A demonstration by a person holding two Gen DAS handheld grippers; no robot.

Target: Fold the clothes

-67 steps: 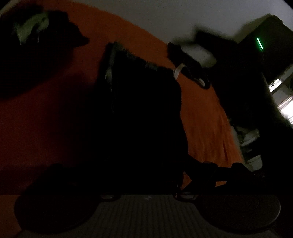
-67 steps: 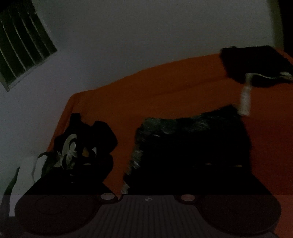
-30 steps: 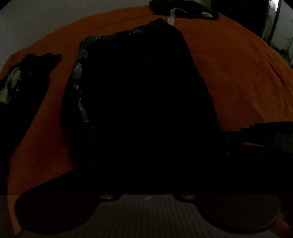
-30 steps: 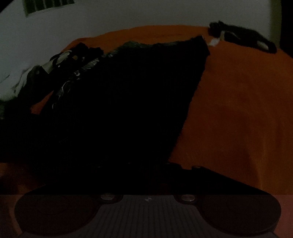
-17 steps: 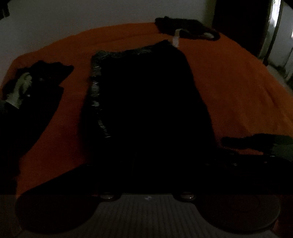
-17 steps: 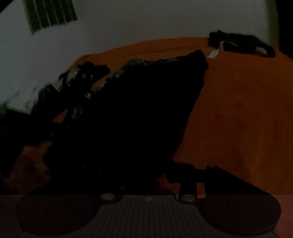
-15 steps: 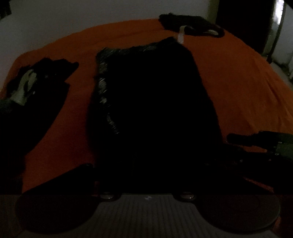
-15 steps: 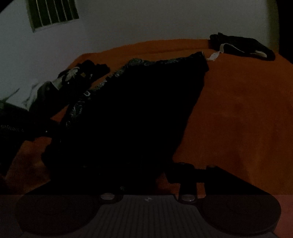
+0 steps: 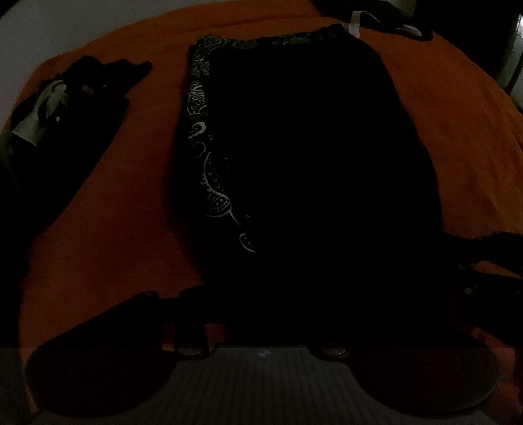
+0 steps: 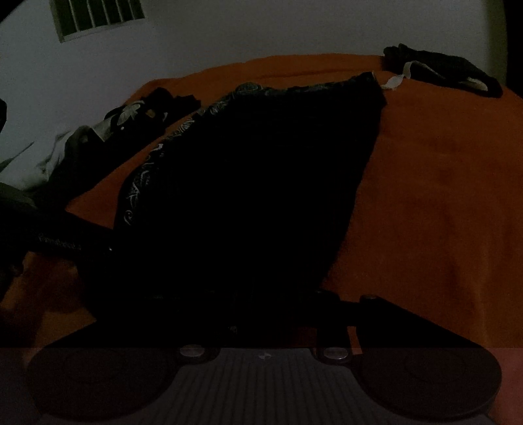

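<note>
A black garment with a pale paisley trim along its left edge lies flat on the orange bedspread. It also shows in the right wrist view. My left gripper sits at the garment's near left edge and my right gripper at its near right edge. The scene is very dark, and black fingers merge with black cloth, so I cannot tell how either pair of jaws stands. The right gripper's body shows at the right edge of the left wrist view.
A crumpled black garment with a white print lies at the left of the bed. Another black piece with white straps lies at the far end. A pale wall with a barred vent is behind.
Both grippers have come down and closer to the garment's near edge. The garment now fills more of both views and lies stretched flat.
</note>
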